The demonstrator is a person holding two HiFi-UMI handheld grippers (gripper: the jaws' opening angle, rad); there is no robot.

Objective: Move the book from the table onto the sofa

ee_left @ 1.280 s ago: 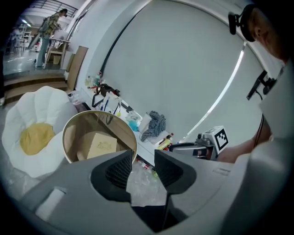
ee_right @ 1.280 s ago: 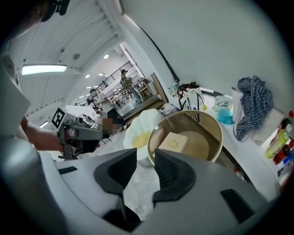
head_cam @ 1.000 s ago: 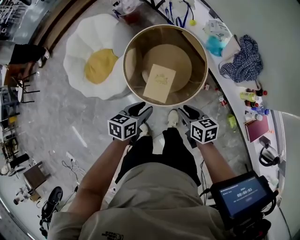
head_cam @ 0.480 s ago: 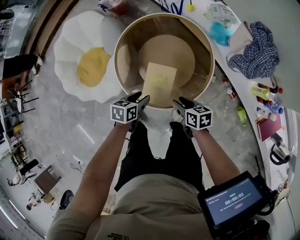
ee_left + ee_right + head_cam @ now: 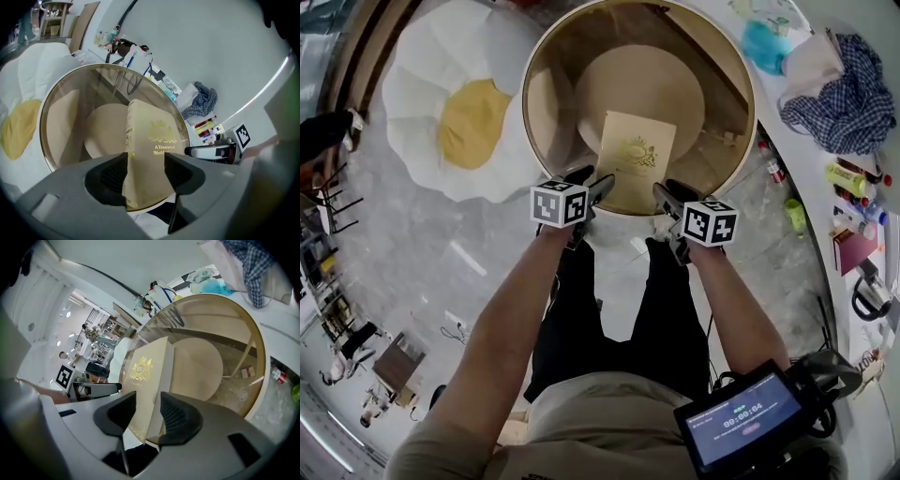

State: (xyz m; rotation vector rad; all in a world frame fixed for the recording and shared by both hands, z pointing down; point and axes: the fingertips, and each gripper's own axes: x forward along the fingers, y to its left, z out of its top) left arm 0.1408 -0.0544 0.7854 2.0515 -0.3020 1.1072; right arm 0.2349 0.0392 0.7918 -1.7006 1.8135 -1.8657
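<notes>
Round glass-topped table, wooden rim, fills the upper middle. White flower-shaped sofa with a yellow centre is just left of it on the floor. Checked cloth lies on the counter at right.

Book lies flat on the glass, cover up, in the table's near half. Its long axis runs away from the person, with the far end leaning slightly right. Spine on the left, foot of the cover toward the person.

Left gripper and right gripper hover at the table's near rim. Both sets of jaws have just been opening and stand wide apart. The book's near end shows in each gap, pads not pressing it.
</notes>
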